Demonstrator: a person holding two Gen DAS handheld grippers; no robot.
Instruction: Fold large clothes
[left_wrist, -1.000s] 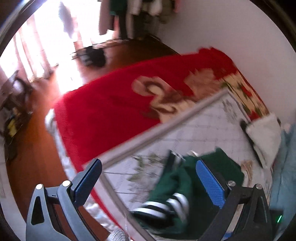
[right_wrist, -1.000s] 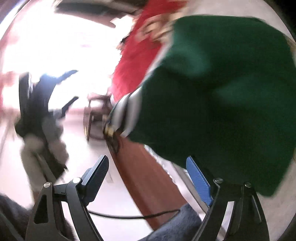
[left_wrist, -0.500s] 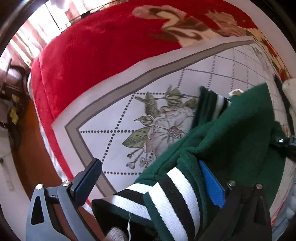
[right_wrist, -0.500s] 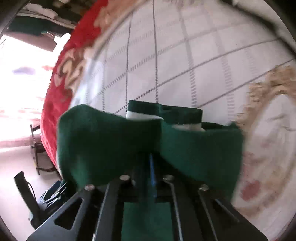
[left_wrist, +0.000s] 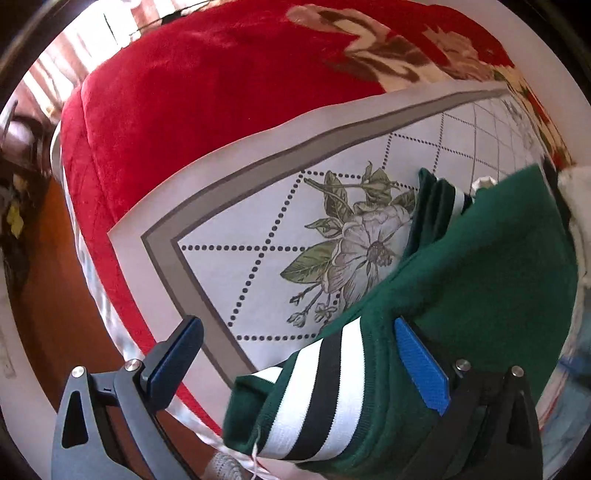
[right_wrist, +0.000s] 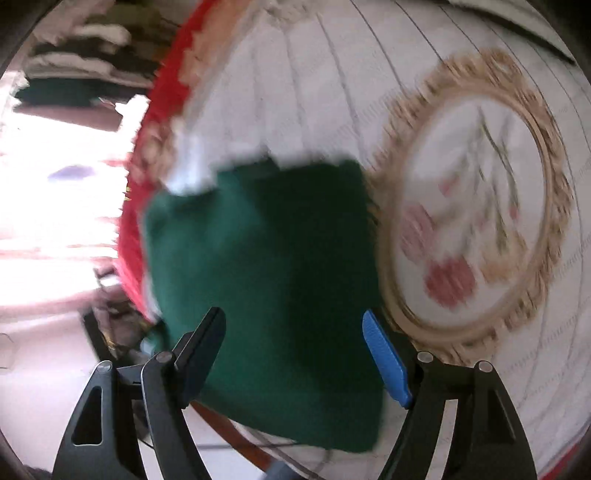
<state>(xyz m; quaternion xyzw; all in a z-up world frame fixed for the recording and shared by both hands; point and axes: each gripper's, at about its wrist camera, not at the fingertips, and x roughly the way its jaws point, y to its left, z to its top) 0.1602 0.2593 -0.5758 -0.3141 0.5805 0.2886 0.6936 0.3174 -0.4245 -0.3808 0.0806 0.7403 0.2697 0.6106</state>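
A dark green garment (left_wrist: 487, 266) with a black-and-white striped hem (left_wrist: 325, 387) lies folded on the white flowered sheet (left_wrist: 258, 221) near the bed's corner. My left gripper (left_wrist: 299, 354) points down over it and is open. The striped hem sits between its fingers, and the blue right pad (left_wrist: 421, 365) lies against the green cloth. In the blurred right wrist view the same green garment (right_wrist: 266, 258) forms a flat rectangle beyond my right gripper (right_wrist: 295, 354). Its jaws are opening, with green cloth showing between them and neither pad pressing on it.
A red plush blanket (left_wrist: 203, 110) lies under the sheet and hangs over the bed's edge. Brown wooden floor (left_wrist: 48, 277) is at the left. A round embroidered medallion (right_wrist: 480, 221) marks the sheet right of the garment. Clothes (right_wrist: 85, 66) are stacked at the far upper left.
The left gripper sank close over the garment's striped hem. The right gripper, shut on green cloth half a second ago, has let go and spread its jaws, and its view has swung.
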